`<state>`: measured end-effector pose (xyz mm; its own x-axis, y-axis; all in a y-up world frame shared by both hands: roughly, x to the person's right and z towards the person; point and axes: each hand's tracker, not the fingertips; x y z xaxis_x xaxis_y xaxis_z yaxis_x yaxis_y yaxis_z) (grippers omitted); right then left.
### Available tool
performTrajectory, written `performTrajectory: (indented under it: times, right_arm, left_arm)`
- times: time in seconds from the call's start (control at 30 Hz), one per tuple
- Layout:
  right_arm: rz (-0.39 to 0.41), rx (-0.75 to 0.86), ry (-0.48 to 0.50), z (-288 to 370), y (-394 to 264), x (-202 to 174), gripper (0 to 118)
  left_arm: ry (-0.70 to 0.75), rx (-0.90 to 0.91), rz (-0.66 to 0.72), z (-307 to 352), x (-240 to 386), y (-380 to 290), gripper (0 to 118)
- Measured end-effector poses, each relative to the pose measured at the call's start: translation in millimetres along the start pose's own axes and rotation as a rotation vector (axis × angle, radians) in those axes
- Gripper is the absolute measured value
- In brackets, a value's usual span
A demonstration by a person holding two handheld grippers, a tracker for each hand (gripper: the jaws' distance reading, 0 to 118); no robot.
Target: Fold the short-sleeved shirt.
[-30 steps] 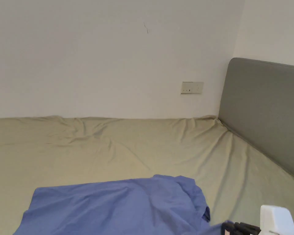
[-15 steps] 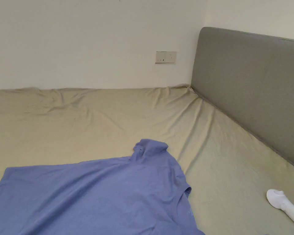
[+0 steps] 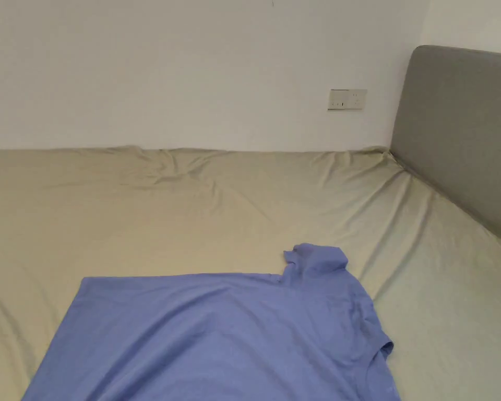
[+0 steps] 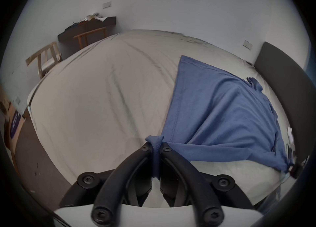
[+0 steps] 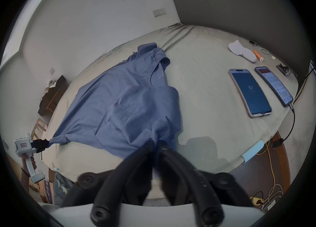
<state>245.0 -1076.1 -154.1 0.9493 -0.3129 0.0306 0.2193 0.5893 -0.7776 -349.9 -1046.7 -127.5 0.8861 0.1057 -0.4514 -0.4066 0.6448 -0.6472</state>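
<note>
A blue short-sleeved shirt (image 3: 218,334) is seen spread across the beige bed sheet (image 3: 166,209), its collar (image 3: 314,258) pointed toward the wall and its far sleeve opening (image 3: 382,350) turned toward the grey headboard (image 3: 458,136). The near part of the garment is lifted off the sheet and drawn taut between the two grippers.

In the left gripper view, the left gripper (image 4: 156,146) is found with both jaws pressed onto a bunched corner of the shirt's hem. In the right gripper view, the right gripper (image 5: 156,142) is likewise closed on a gathered fold at the shirt's near edge; the left gripper (image 5: 45,142) is also visible there at the far left, pinching its corner, with the hand (image 5: 27,161) holding its handle.

Two phones (image 5: 249,92) and a white object (image 5: 242,51) are noted on the sheet toward the headboard side, well apart from the shirt.

Compared with half a second ago, the head view has swung left, so the headboard and wall socket (image 3: 347,98) are placed further right and the white object has left that view. The shirt is recorded as lying flatter and more squarely spread than before, with its left edge now fully visible.
</note>
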Motion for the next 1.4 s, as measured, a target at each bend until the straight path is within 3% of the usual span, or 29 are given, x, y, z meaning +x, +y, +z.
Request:
performTrajectory:
  times: [0.03, 0.07, 0.1, 0.13, 0.2, 0.33, 0.37, 0.4, 0.43, 0.47, 0.5, 0.53, 0.6, 0.8, 0.83, 0.87, 0.9, 0.93, 0.97, 1.07, 1.1, 1.17, 1.2, 1.23, 1.27, 1.3, 1.4]
  right_arm:
    - [-0.002, -0.022, -0.009, -5.0, -0.8, -2.2, 61]
    - [-0.004, -0.048, 0.0, -8.6, -2.4, -1.8, 85]
    - [-0.018, -0.064, 0.013, -10.5, -4.9, -2.5, 117]
    - [-0.032, -0.081, 0.021, -10.8, -6.3, -3.2, 118]
    - [-0.084, -0.033, 0.112, 0.2, -7.2, -6.1, 116]
    - [-0.213, 0.046, 0.283, 22.9, 6.0, -7.9, 118]
    - [-0.239, 0.05, 0.288, 26.5, 8.0, -9.8, 114]
    - [-0.229, 0.031, 0.268, 30.2, 10.8, -11.2, 91]
    - [-0.23, 0.034, 0.274, 32.6, 12.4, -11.2, 55]
    - [-0.214, 0.082, 0.24, 36.2, 12.0, -12.8, 10]
    - [-0.168, 0.106, 0.182, 38.7, 12.5, -15.9, 2]
    - [-0.111, 0.113, 0.081, 39.1, 13.9, -20.4, 1]
    - [-0.031, 0.115, 0.036, 39.1, 15.6, -19.7, 1]
    - [-0.062, 0.081, 0.037, 31.3, 5.2, -12.7, 1]
    - [-0.068, 0.075, 0.039, 33.0, 5.1, -14.2, 1]
    - [-0.078, 0.071, 0.041, 32.1, 4.5, -12.9, 1]
    - [-0.083, 0.067, 0.041, 31.6, 4.4, -12.4, 1]
    - [-0.084, 0.066, 0.038, 30.9, 4.2, -12.2, 1]
    - [-0.08, 0.061, 0.035, 30.6, 5.4, -12.5, 1]
    - [-0.077, 0.055, 0.011, 28.5, 6.1, -12.1, 1]
    - [-0.077, 0.053, 0.005, 28.1, 6.4, -12.7, 2]
    - [-0.086, 0.039, -0.006, 25.3, 7.8, -12.0, 5]
    - [-0.089, 0.031, -0.018, 24.4, 8.6, -12.0, 29]
    - [-0.085, 0.028, -0.035, 22.9, 8.6, -11.7, 64]
    - [-0.071, 0.018, -0.06, 20.1, 8.7, -11.6, 91]
    - [-0.051, -0.001, -0.07, 16.7, 8.6, -11.8, 105]
    - [0.003, -0.024, -0.112, 5.5, 8.3, -13.6, 98]
  left_arm:
    - [-0.009, 0.004, 0.026, -1.5, -1.8, -1.2, 23]
    - [-0.005, 0.001, 0.032, -1.3, -0.5, -0.5, 49]
    - [-0.006, -0.005, 0.041, -0.7, -0.9, -1.6, 89]
    - [-0.026, -0.011, 0.058, -3.5, -5.2, -6.9, 112]
    - [-0.103, 0.009, 0.109, 12.3, -5.7, -11.5, 118]
    - [-0.124, 0.127, 0.112, 54.4, -4.1, -20.6, 117]
    - [-0.127, 0.129, 0.098, 61.9, -1.6, -22.1, 113]
    - [-0.124, 0.128, 0.08, 66.5, 1.4, -25.2, 92]
    - [-0.117, 0.127, 0.041, 71.5, 4.1, -26.0, 66]
    - [-0.106, 0.133, 0.024, 74.7, 6.2, -26.6, 30]
    - [-0.091, 0.139, 0.004, 73.5, 8.2, -26.8, 3]
    - [-0.064, 0.135, 0.003, 66.8, 9.2, -30.0, 0]
    - [0.027, 0.102, -0.007, 58.5, 10.6, -29.5, 0]
    - [-0.002, 0.01, 0.065, 24.7, -1.2, -39.1, 0]
    - [0.01, 0.011, 0.07, 19.3, -2.6, -39.2, 13]
    - [0.043, 0.006, 0.065, 11.9, -4.8, -37.4, 40]
    - [0.051, -0.003, 0.062, 6.2, -6.4, -35.9, 82]
    - [0.05, -0.022, 0.053, -0.1, -5.6, -34.7, 101]
    - [0.044, -0.035, 0.043, -8.4, -6.1, -32.4, 106]
    - [0.048, -0.037, -0.003, -29.4, -0.6, -24.5, 88]
    - [0.067, -0.046, -0.004, -36.9, 1.0, -21.3, 67]
    - [0.055, -0.106, 0.063, -51.3, 1.0, -15.4, 6]
    - [0.023, -0.137, 0.133, -52.7, 2.1, -14.0, 5]
    - [0.001, -0.142, 0.201, -53.6, 2.3, -14.3, 5]
    - [0.025, -0.125, 0.208, -51.8, 2.5, -14.7, 5]
    - [0.02, -0.119, 0.184, -50.3, 2.2, -15.1, 5]
    - [-0.001, -0.118, 0.189, -43.4, -0.4, -18.5, 5]
